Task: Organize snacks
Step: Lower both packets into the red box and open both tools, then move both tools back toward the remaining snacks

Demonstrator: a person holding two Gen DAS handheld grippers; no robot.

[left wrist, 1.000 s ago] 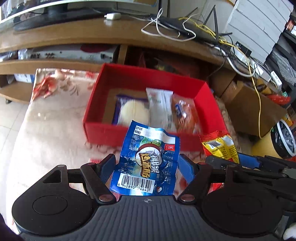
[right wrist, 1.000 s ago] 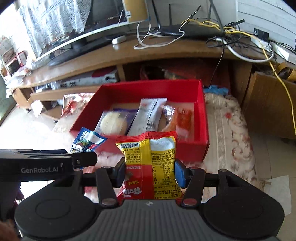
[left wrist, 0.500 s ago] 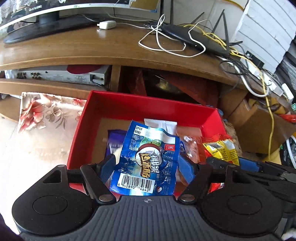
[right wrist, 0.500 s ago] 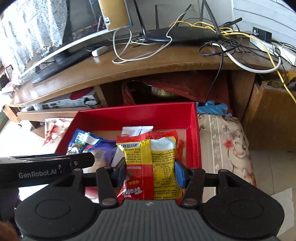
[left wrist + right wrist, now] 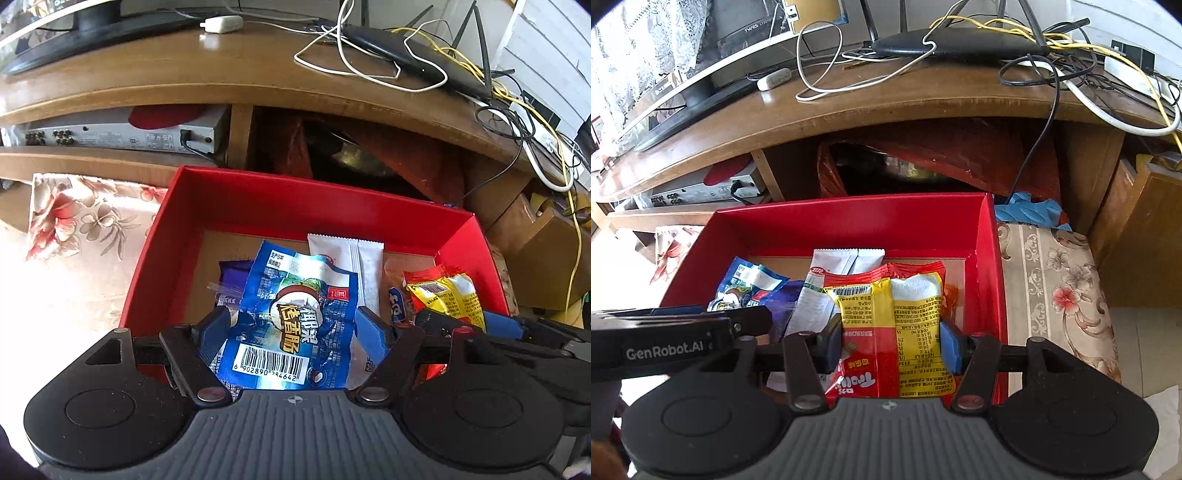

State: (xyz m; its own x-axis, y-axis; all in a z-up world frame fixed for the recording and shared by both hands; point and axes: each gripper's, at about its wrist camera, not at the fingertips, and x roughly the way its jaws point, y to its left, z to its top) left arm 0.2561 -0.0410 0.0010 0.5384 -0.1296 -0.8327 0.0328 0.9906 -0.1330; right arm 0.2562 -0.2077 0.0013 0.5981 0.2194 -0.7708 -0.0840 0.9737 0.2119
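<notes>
the left gripper [image 5: 291,328] is closed on a blue packet [image 5: 291,317], its blue pads pressing the packet's two side edges. the packet's long axis runs along the gripper's pointing line: the barcode end sits nearest the gripper body and the sealed end points away, toward the far wall of the red box [image 5: 295,199]. the packet hangs above the box interior, over the near-left part of the floor.

the right gripper [image 5: 890,343] is closed on a yellow-and-red packet [image 5: 894,325] in the same manner, pads on both long edges. its long axis also follows the pointing line, with the red lower end toward the gripper body and the crimped red seal pointing at the far wall. it is held over the right half of the box, just beside the right wall.

the red box is open-topped with a brown cardboard floor. inside lie a white packet [image 5: 354,254] set lengthwise near the middle, a purple packet [image 5: 232,269] to its left, and an orange-tinted clear packet [image 5: 951,295] to its right, mostly hidden, so whether it touches the wall cannot be told.

the box rests on a floral cloth [image 5: 1056,288] in front of a wooden desk [image 5: 184,74].
</notes>
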